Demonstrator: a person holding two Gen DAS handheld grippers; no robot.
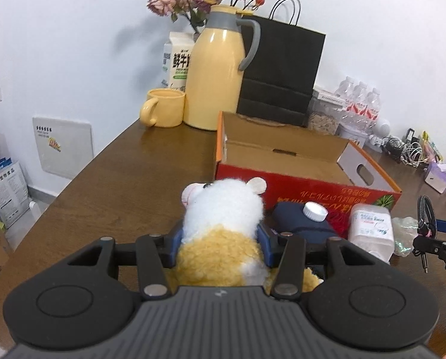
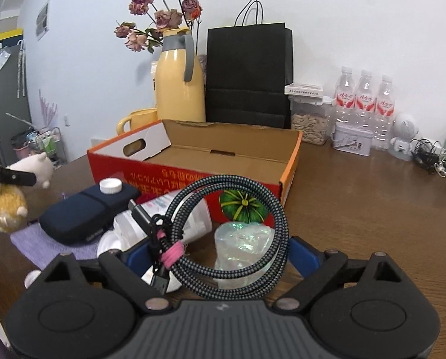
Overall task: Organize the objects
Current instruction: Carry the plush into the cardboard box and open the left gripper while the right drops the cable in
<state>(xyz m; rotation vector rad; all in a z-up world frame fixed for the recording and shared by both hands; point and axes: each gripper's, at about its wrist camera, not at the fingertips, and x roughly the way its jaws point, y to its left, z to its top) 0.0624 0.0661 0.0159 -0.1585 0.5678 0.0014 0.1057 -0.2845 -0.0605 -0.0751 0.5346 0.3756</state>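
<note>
My left gripper is shut on a white and yellow plush hamster, held above the table in front of the open red cardboard box. The hamster also shows at the left in the right wrist view. My right gripper is shut on a coiled braided cable tied with a pink band, held up before the box. On the table by the box lie a dark blue case, a white capped bottle and a crumpled iridescent wrapper.
Behind the box stand a yellow thermos, a yellow mug, a milk carton, a black paper bag, dried roses, water bottles, a seed jar and a tin. Tangled cables lie far right. A purple cloth lies under the case.
</note>
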